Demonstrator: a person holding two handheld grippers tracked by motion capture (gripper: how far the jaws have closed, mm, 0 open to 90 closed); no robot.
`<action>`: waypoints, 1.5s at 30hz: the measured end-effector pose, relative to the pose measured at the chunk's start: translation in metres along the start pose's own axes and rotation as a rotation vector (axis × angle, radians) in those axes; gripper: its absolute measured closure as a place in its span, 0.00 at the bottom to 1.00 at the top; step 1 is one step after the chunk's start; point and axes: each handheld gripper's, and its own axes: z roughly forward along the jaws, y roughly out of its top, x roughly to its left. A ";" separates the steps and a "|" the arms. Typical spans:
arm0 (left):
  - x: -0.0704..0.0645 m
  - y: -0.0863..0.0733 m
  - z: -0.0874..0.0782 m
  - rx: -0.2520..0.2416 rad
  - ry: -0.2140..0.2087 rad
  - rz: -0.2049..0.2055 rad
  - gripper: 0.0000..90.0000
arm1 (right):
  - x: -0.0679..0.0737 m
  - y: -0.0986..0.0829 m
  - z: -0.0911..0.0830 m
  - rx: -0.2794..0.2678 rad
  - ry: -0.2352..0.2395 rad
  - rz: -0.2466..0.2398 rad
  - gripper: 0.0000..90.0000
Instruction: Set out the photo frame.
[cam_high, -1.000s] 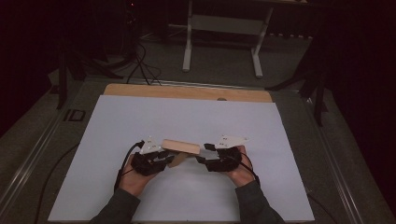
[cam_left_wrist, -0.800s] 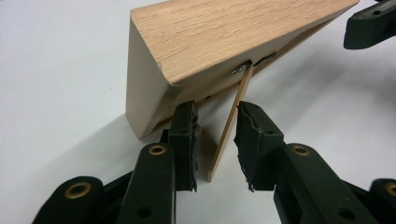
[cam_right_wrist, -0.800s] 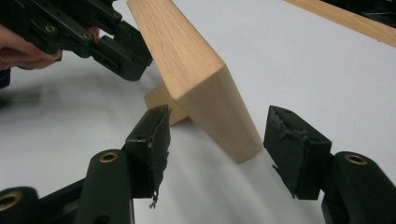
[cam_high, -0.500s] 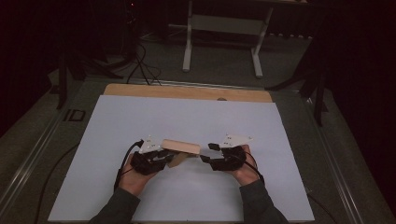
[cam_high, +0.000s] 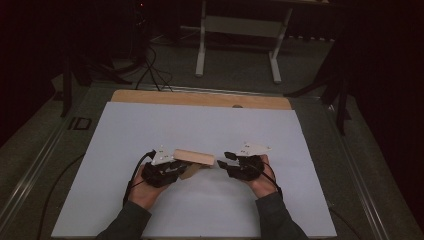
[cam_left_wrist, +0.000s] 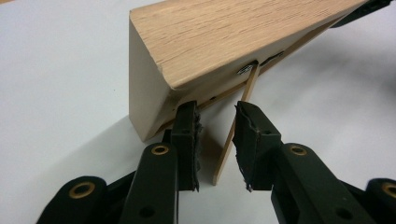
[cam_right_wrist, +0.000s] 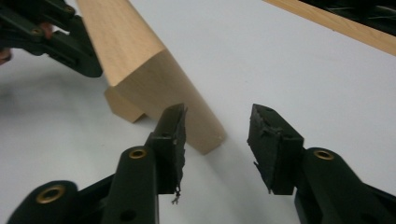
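A wooden block (cam_high: 193, 157) lies on the white worktop (cam_high: 200, 125), a little toward six o'clock of its middle, long side running from nine to three o'clock. A thin wooden slat (cam_left_wrist: 236, 128) hangs from its underside. The left tongs (cam_high: 172, 169) sit at the block's nine o'clock end, jaws slightly parted around the slat, gripping nothing. The right tongs (cam_high: 227, 159) stand wide open just off the three o'clock end, empty.

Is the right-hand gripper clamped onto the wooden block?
No: in the right gripper view the right gripper has its jaws spread, and the wooden block ends short of the gap between them.
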 end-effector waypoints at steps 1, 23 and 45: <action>0.000 0.000 0.000 0.001 0.002 0.000 0.77 | 0.000 0.000 0.001 0.001 -0.008 0.005 0.65; -0.003 0.000 0.007 0.033 0.022 0.020 0.90 | 0.005 0.006 0.026 -0.025 -0.093 0.065 0.97; -0.001 0.002 0.011 0.035 0.038 0.007 0.99 | 0.006 0.010 0.038 -0.041 -0.058 0.073 1.00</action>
